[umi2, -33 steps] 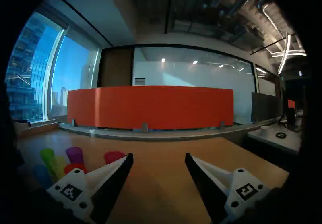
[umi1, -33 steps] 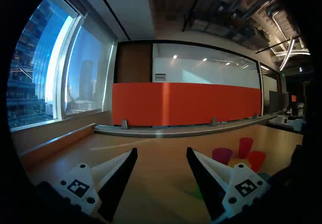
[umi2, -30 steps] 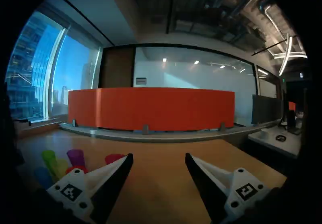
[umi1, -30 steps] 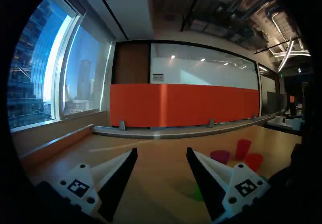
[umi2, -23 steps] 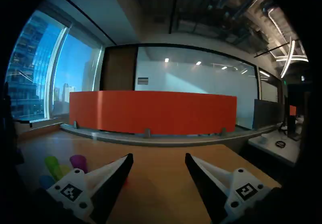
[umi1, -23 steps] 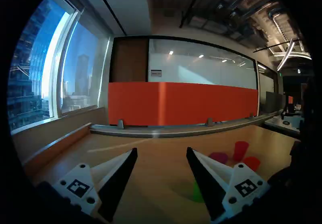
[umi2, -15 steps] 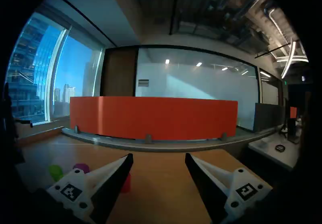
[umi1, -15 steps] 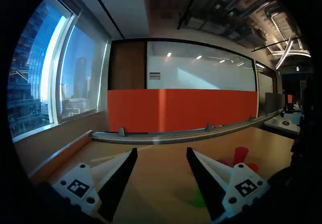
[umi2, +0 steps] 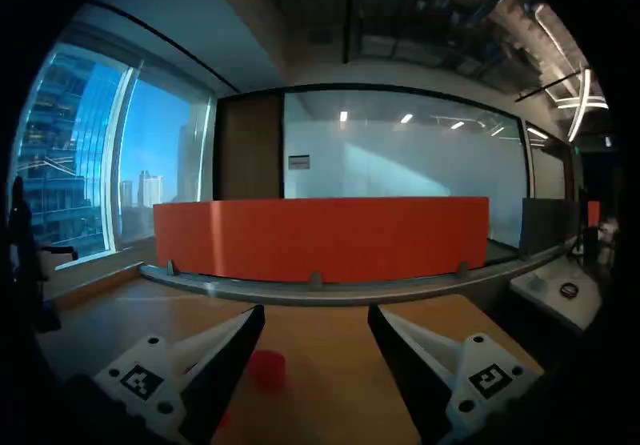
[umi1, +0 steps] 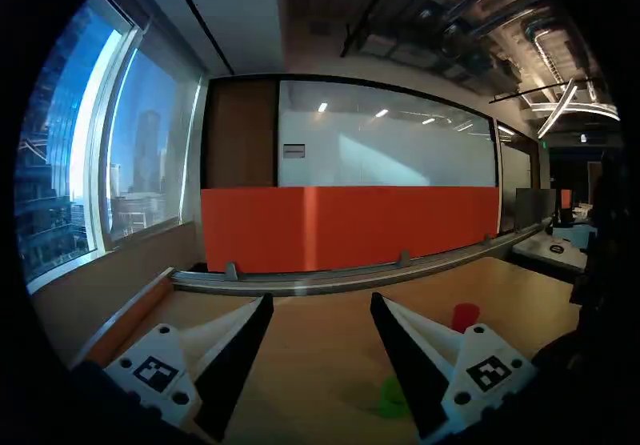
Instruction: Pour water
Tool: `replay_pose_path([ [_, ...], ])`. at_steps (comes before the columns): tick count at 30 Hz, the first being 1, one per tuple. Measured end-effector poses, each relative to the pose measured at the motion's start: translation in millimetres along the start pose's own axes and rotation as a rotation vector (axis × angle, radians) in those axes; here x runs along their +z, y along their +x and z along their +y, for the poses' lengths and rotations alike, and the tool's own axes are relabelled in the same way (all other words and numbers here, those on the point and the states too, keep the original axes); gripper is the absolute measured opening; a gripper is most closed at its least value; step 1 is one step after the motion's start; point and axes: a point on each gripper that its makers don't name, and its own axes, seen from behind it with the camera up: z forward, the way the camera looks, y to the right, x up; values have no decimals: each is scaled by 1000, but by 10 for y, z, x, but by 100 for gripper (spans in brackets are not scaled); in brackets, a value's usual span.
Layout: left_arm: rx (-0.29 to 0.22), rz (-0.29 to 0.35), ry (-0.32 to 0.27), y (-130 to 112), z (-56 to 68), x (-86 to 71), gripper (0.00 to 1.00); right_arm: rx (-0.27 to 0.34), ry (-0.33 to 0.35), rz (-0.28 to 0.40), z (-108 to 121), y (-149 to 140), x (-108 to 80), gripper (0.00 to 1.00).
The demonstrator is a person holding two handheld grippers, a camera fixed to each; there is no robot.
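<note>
Gaping wide with nothing between the fingers, the left gripper (umi1: 320, 299) is held low over a wooden table (umi1: 320, 357). A green cup (umi1: 392, 397) is seen at the edge of its right-hand finger, and a red cup (umi1: 464, 315) farther off. The right gripper (umi2: 314, 310) is likewise held wide and empty, with a red cup (umi2: 266, 369) on the table ahead, near the left-hand finger. An orange partition (umi1: 344, 225) and tall windows (umi1: 72, 173) are seen beyond.

Cup (umi2: 266, 369), apparently, on table (umi2: 328, 341) before partition (umi2: 320, 238)
</note>
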Motion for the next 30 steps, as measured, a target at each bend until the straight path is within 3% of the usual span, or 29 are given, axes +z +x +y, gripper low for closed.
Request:
replay_pose_path([
  [6, -7, -6, -45, 39, 68, 38, 90, -10, 28, 2, -67, 71, -10, 100],
  [12, 5, -8, -119, 116, 213, 47, 90, -27, 90, 0, -206, 108, -14, 100],
  [22, 48, -21, -276, 38, 480, 54, 90, -28, 352, -7, -824, 88, -126, 100],
  [30, 61, -40, -362, -53, 605, 68, 90, -39, 554, -8, -1342, 161, -286, 100],
])
